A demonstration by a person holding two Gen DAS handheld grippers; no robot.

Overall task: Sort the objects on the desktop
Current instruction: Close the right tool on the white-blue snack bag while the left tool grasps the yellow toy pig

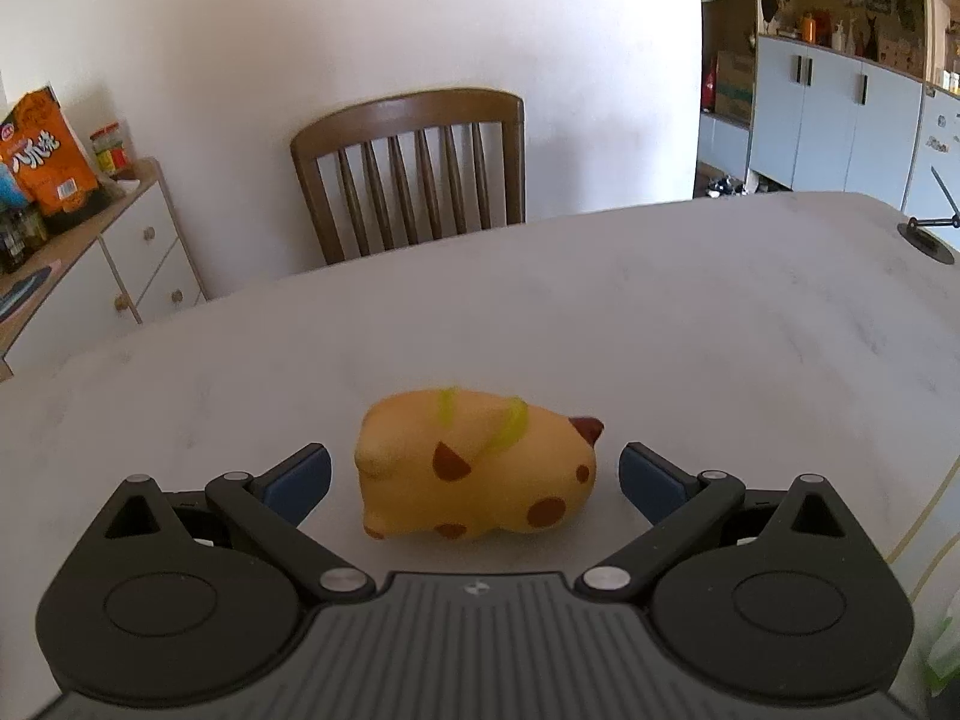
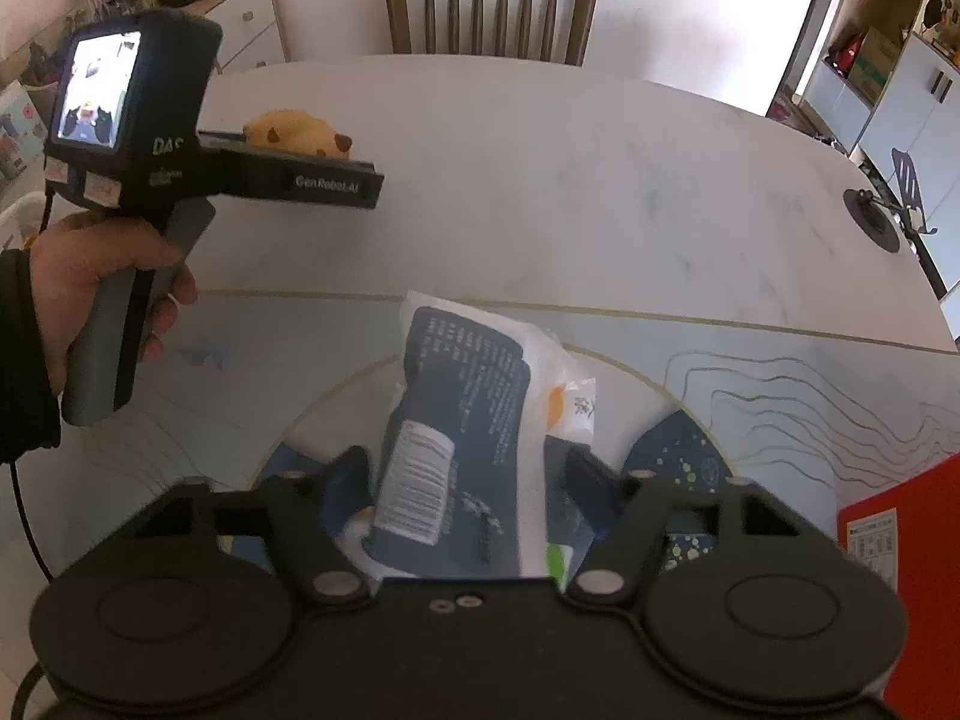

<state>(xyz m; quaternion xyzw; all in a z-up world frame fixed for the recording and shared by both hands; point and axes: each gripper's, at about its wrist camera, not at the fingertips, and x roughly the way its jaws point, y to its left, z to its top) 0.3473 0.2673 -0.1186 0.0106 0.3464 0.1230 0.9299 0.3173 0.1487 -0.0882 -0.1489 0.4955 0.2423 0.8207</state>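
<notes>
Left gripper (image 1: 474, 474): jaws spread wide, one blue pad each side of the toy (image 1: 480, 471), neither touching it. Toy: yellow, brown-spotted squishy animal, lying on its side on the table (image 1: 690, 324), between the pads.

Right gripper (image 2: 459, 480): fingers at either side of a packet (image 2: 462, 420); whether the pads press it cannot be told. Packet: white and dark blue, barcode label upward, lying on a round blue-patterned mat (image 2: 690, 456).

Left hand (image 2: 90, 282): dark sleeve, wrapped round the left gripper's grey handle, seen from the right wrist.

Red box (image 2: 900, 516): at the right edge, beside the mat.

Chair (image 1: 414, 174): wooden, slatted, at the table's far side.

Stand (image 1: 927, 234): black, near the far right edge.
</notes>
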